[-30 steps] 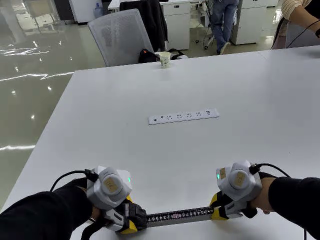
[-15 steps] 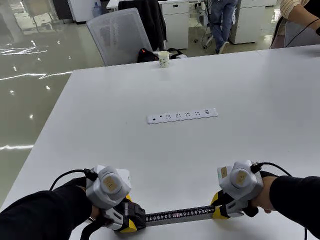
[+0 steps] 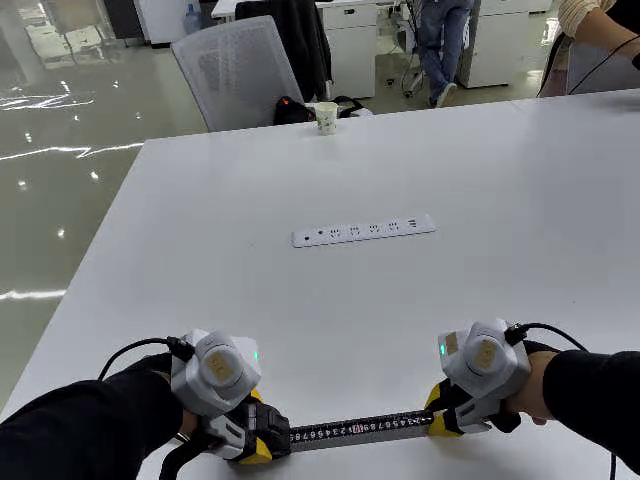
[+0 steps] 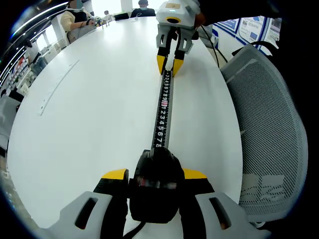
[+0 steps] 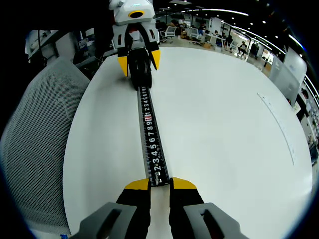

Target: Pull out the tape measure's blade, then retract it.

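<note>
The black tape measure case [image 4: 155, 184] sits between the yellow-tipped jaws of my left gripper [image 4: 155, 175], which is shut on it; the case [image 3: 268, 436] lies low on the white table near its front edge. Its black numbered blade [image 3: 358, 431] [image 4: 163, 109] [image 5: 150, 142] stretches flat along the table to my right gripper [image 5: 159, 184] [image 3: 440, 423], which is shut on the blade's end hook. In the left gripper view the right gripper [image 4: 169, 62] faces me at the far end of the blade; in the right gripper view the left gripper [image 5: 138, 62] holds the case [image 5: 139, 67].
A white power strip [image 3: 363, 231] lies mid-table. A paper cup [image 3: 326, 117] stands at the far edge, with a grey mesh chair [image 3: 240, 72] behind it. Another mesh chair [image 4: 269, 129] stands close beside the table's near edge. People are in the background.
The two grippers stand slightly farther apart, and a little more blade shows between them. The view has shifted slightly.
</note>
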### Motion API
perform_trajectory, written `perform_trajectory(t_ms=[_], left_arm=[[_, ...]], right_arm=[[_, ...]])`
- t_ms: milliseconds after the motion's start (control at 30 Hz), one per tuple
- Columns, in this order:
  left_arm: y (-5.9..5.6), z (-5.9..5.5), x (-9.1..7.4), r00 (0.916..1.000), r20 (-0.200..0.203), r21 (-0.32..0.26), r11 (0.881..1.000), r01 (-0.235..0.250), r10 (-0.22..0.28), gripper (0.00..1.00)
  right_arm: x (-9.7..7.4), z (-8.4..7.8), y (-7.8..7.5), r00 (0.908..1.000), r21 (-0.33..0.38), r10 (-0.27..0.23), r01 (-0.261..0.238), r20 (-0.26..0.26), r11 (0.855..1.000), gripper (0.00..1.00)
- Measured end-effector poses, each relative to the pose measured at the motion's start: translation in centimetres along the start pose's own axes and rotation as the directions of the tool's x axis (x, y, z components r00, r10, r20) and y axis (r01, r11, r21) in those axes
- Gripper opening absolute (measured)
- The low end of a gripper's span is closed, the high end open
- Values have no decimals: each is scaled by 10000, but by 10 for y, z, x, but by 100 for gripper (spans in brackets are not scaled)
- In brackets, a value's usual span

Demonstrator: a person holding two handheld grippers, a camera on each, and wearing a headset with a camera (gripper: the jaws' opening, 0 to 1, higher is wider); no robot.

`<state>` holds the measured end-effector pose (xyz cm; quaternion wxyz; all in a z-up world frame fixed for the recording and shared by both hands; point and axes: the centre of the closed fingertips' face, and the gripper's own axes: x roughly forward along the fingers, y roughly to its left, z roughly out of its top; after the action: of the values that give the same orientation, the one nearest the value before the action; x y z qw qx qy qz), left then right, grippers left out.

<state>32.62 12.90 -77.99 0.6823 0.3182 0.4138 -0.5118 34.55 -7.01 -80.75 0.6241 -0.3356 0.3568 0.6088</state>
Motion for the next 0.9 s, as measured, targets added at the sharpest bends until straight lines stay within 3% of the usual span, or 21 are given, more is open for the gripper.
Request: perform_trajectory(t_ms=[900], left_arm=[[-2,0,-1,10000,-25,52,10000,-50,50,35]], right_arm=[[-8,-13,-1,10000,175,-94,94,-25,9998,10]])
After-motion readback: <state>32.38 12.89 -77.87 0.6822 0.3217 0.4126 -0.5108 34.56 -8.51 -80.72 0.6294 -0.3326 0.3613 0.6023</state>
